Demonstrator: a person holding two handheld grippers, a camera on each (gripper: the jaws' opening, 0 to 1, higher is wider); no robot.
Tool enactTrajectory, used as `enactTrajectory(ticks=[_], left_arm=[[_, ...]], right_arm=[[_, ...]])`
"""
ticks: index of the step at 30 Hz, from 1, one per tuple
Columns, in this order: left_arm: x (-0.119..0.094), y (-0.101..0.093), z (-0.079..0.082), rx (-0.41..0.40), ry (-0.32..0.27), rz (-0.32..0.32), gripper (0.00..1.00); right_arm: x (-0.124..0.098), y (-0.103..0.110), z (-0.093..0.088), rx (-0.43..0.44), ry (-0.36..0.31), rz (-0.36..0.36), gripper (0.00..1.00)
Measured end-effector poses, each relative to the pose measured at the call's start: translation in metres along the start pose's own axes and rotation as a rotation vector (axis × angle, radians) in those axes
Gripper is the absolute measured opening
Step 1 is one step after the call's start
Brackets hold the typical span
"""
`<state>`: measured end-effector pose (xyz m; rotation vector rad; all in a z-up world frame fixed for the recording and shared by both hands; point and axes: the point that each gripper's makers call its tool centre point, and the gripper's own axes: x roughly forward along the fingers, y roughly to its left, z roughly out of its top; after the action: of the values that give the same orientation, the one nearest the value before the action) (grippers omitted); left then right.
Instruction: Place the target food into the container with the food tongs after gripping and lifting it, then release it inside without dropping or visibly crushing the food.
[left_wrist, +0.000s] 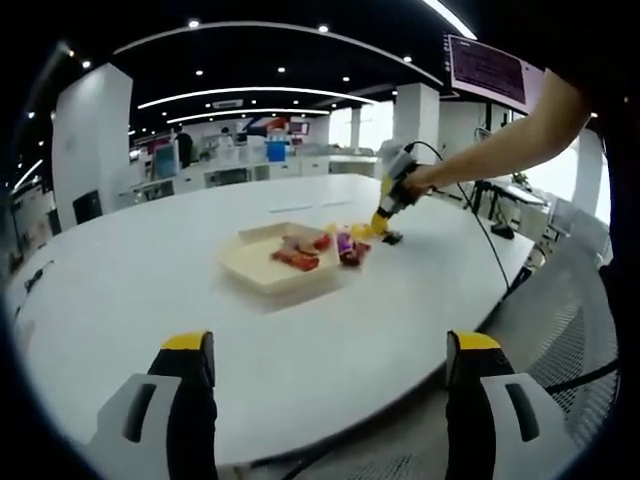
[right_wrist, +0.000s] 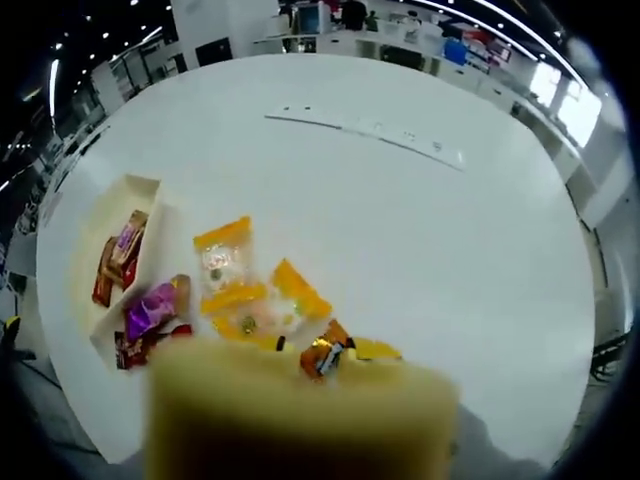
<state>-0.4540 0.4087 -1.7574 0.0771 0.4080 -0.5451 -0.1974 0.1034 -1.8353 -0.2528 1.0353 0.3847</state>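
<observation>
Bench (left_wrist: 150, 270): large, white, rounded, in an open office hall.

Container (left_wrist: 255, 262): shallow pale tray, set near the middle of the bench; red and purple wrapped snacks (left_wrist: 298, 255) are seen lying in it. In the right gripper view the tray (right_wrist: 150, 205) is seen at the left, with a purple packet (right_wrist: 148, 310) at its near edge.

Loose food: yellow-wrapped packets (right_wrist: 224, 255) and an orange-brown one (right_wrist: 325, 352) are laid on the bench just beside the tray.

Left claw (left_wrist: 330, 372): jaws held wide apart, nothing between them, over the near bench edge.

Right claw (left_wrist: 385, 228): held in a person's hand (left_wrist: 418, 180), lowered to the bench beside the tray. Its lower view is blocked by a blurred pale block (right_wrist: 300, 415); whether its jaws are apart or closed cannot be told.
</observation>
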Motion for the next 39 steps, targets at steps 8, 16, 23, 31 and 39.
enactTrajectory(ticks=[8,16,23,31,39], left_arm=[[0.0,0.0,0.002,-0.007,-0.01,0.001,0.96],[0.001,-0.004,-0.004,0.02,0.022,-0.018,0.99],[0.0,-0.004,-0.003,-0.014,0.02,-0.027,0.99],[0.0,-0.011,-0.007,-0.001,0.042,-0.068,0.99],[-0.002,-0.015,-0.004,-0.003,0.031,-0.093,0.99]], right_arm=[[0.0,0.002,0.0,0.01,0.004,0.006,0.2],[-0.007,0.002,0.001,0.017,-0.004,0.004,0.21],[-0.026,0.004,0.009,0.024,-0.026,0.006,0.21],[-0.054,0.013,0.015,0.027,-0.046,0.013,0.21],[-0.085,0.02,0.024,0.026,-0.077,0.008,0.21]])
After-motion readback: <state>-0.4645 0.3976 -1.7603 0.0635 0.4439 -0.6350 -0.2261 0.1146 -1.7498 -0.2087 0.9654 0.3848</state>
